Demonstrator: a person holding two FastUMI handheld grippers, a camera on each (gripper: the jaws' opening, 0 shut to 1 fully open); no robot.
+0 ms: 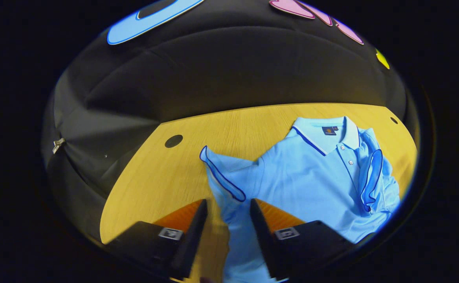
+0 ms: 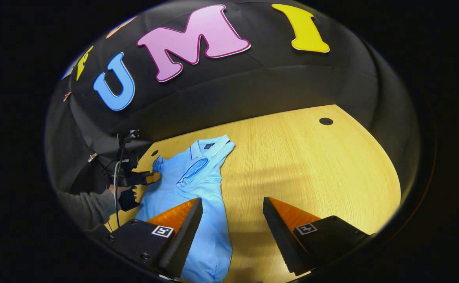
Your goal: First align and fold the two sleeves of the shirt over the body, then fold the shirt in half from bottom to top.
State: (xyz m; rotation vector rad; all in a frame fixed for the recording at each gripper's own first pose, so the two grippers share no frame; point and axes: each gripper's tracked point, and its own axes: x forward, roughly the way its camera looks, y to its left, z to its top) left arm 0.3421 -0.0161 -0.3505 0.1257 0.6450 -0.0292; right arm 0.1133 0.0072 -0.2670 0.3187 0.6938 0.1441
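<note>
— Sleeves first, then. Where does the shirt (image 1: 312, 177) stand?

— It lies collar-away on the wooden table (image 1: 249, 125). Its one sleeve (image 1: 372, 177) is already laid over the chest, beside the button placket. The other sleeve (image 1: 223, 177) is still out to the side, and my left gripper (image 1: 225, 220) is at it: cloth runs up between the two fingers.

— Are you holding it?

— I cannot tell. The fingers stand somewhat apart with the fabric between them, but whether both press on it is not clear to me. In the right gripper view I see that gripper (image 2: 154, 177) at the shirt's far edge, too small to settle it.

— And your other claw?

— My right gripper (image 2: 231, 224) hangs wide open over the shirt's lower edge and bare table, gripping nothing.

— Next move?

— I judge it calls for a firm pinch on that sleeve, then carrying it across the body to match the folded one.

— Anything you can't see?

— The hem is cut off below my fingers.
</note>
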